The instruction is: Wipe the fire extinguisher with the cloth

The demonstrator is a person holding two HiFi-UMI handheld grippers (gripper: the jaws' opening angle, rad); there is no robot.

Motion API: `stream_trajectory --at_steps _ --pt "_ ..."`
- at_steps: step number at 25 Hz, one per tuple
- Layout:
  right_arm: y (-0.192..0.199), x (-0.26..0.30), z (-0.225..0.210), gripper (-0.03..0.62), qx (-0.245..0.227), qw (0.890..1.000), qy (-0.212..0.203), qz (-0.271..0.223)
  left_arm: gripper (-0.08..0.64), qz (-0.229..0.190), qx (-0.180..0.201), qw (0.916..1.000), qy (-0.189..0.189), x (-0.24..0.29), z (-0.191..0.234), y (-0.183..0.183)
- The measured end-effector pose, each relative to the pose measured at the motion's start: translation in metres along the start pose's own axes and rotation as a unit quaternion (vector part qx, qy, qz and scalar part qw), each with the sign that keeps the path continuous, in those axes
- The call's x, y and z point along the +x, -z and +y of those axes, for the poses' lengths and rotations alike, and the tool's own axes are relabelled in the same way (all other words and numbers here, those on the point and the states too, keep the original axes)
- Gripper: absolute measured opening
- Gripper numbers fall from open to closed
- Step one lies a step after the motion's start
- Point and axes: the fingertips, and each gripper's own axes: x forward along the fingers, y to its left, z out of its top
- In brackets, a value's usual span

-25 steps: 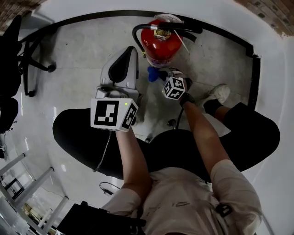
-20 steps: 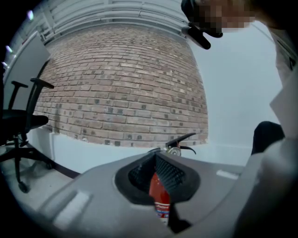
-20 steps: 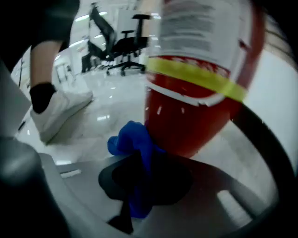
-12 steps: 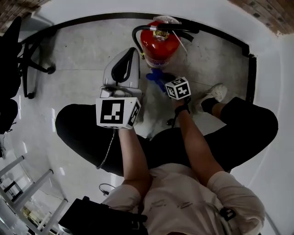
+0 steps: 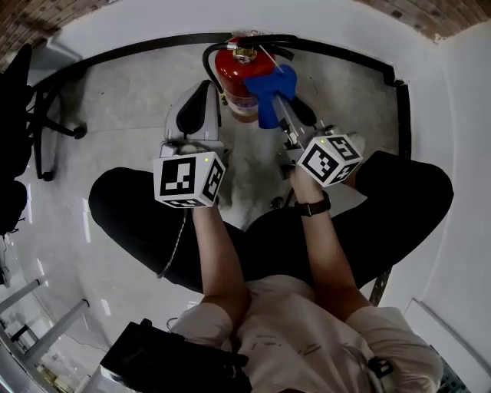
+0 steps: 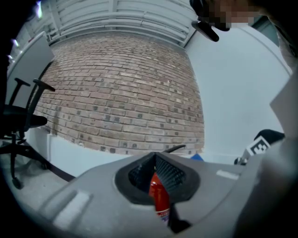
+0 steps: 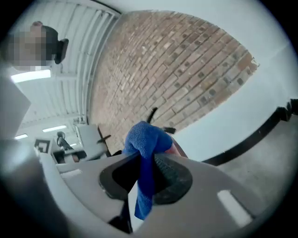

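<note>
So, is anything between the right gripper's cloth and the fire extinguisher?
Nothing visible does. The blue cloth, clamped in the right gripper, appears to lie against the fire extinguisher near its top. The left gripper hangs off to its left.

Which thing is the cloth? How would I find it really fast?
Find the red fire extinguisher standing on the grey floor by the white wall. Beside its top, the right gripper pinches the cloth. It is the only bright blue, floppy thing there.
</note>
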Motion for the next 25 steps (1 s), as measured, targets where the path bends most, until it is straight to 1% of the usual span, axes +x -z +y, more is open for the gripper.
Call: stream_trajectory --at_steps 1,3,5,7,9,11,12,14,16,19,21,23,24,25 --pt "-0.015 0.005 0.011 0.061 0.002 1.0 -0.015 -0.017 0.0 0.001 0.0 1.0 -0.001 0.0 0.0 0.001" --pt "-0.032 0.02 0.027 0.061 0.013 0.998 -0.04 -0.036 0.0 0.004 0.001 1.0 -0.008 -0.001 0.001 0.004" --pt "-0.034 0.036 0.033 0.061 0.022 0.998 -0.044 -0.042 0.0 0.003 -0.002 0.9999 -0.016 -0.002 0.005 0.005" --pt "-0.026 0.045 0.025 0.061 0.029 0.998 -0.017 -0.044 0.0 0.001 -0.005 0.9997 -0.022 -0.006 0.009 0.005" --pt "-0.011 0.04 0.005 0.06 0.043 0.997 0.024 -0.054 0.0 0.001 -0.008 0.9996 -0.025 -0.009 0.012 0.007" --pt "0.003 0.031 -0.017 0.061 0.054 0.995 0.051 -0.073 0.0 0.002 -0.013 0.9995 -0.028 -0.009 0.015 0.01" --pt "0.012 0.027 -0.029 0.061 0.057 0.993 0.066 -0.074 0.0 0.003 -0.016 0.9994 -0.029 -0.008 0.018 0.012" --pt "0.042 0.025 -0.055 0.06 0.073 0.991 0.104 -0.046 0.0 0.007 -0.022 0.9992 -0.033 -0.006 0.021 0.017" --pt "0.084 0.028 -0.084 0.06 0.11 0.985 0.134 -0.018 0.0 0.013 -0.026 0.9989 -0.037 -0.005 0.024 0.021" --pt "0.15 0.028 -0.131 0.06 0.18 0.967 0.181 -0.003 0.0 0.018 -0.026 0.9988 -0.039 -0.001 0.021 0.025" --pt "0.189 0.027 -0.157 0.06 0.223 0.953 0.203 0.019 0.0 0.018 -0.023 0.999 -0.035 0.005 0.018 0.028" --pt "0.225 0.022 -0.173 0.06 0.253 0.94 0.222 0.054 0.0 0.021 -0.021 0.9991 -0.032 0.011 0.016 0.034" --pt "0.241 0.018 -0.178 0.06 0.262 0.935 0.228 0.07 0.0 0.024 -0.021 0.999 -0.032 0.012 0.016 0.04" --pt "0.254 0.015 -0.181 0.06 0.266 0.933 0.229 0.084 0.0 0.029 -0.021 0.9989 -0.032 0.013 0.017 0.046"
